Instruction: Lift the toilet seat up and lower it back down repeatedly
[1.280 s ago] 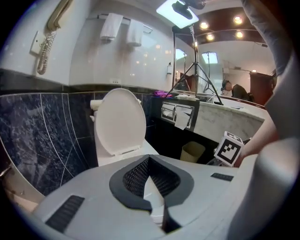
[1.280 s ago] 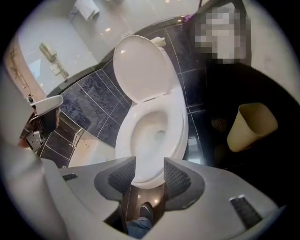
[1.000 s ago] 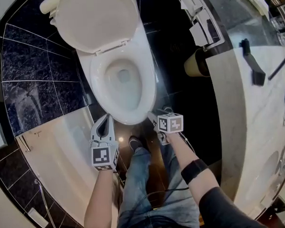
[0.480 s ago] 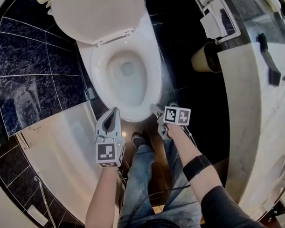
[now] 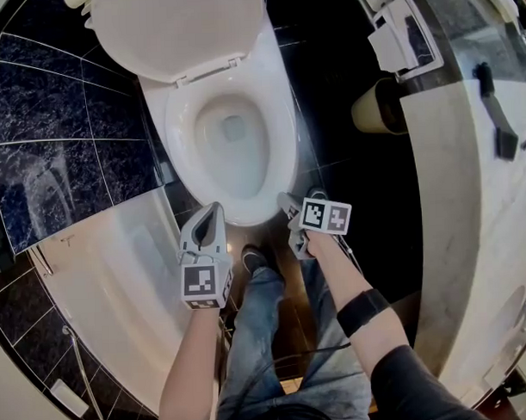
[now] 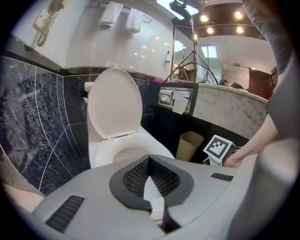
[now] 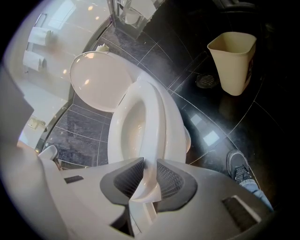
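White toilet seat point(image 5: 280, 140) sat pinched at its near edge by right gripper point(image 5: 285, 204), jaws just closing; left gripper point(image 5: 215, 208) jaws were together, empty. Lid point(image 5: 175, 31) stood raised far, bin point(image 5: 376, 106) right.

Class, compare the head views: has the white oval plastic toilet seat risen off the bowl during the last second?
No. The white oval toilet seat still lies flat on the white ceramic bowl, as before.
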The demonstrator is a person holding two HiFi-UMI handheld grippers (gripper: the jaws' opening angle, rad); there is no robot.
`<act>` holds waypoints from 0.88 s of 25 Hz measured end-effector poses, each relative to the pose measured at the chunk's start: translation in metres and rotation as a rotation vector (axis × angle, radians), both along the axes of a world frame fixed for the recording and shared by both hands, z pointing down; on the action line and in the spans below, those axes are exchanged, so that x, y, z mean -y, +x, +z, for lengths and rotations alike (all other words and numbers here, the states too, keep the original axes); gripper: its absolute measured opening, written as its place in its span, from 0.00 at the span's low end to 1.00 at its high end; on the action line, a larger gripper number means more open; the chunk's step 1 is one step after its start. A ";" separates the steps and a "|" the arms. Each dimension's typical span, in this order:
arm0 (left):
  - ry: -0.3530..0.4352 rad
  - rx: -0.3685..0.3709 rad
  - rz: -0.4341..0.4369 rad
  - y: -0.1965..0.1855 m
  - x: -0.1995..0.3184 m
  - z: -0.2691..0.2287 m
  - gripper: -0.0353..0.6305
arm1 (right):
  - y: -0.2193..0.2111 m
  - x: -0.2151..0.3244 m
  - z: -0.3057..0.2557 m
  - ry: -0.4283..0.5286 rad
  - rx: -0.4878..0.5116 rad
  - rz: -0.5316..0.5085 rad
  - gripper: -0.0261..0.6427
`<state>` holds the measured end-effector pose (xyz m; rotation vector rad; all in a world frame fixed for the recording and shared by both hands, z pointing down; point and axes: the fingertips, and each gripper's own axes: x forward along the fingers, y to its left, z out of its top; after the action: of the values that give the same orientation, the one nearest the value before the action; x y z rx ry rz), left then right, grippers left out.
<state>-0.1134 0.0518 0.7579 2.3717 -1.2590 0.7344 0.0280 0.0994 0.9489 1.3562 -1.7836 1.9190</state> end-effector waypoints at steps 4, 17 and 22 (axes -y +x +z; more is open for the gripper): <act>-0.005 -0.002 -0.003 0.000 -0.002 -0.001 0.05 | 0.001 0.000 -0.002 -0.003 -0.004 -0.003 0.18; -0.055 0.003 -0.013 0.000 -0.021 0.001 0.05 | 0.003 0.003 -0.033 0.015 0.024 0.031 0.14; -0.110 0.000 -0.030 0.000 -0.043 0.000 0.05 | 0.003 0.006 -0.061 0.030 0.029 0.029 0.14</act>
<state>-0.1135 0.0943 0.7580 2.2608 -1.2190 0.7742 0.0312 0.0935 0.8881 1.3782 -1.8231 1.9442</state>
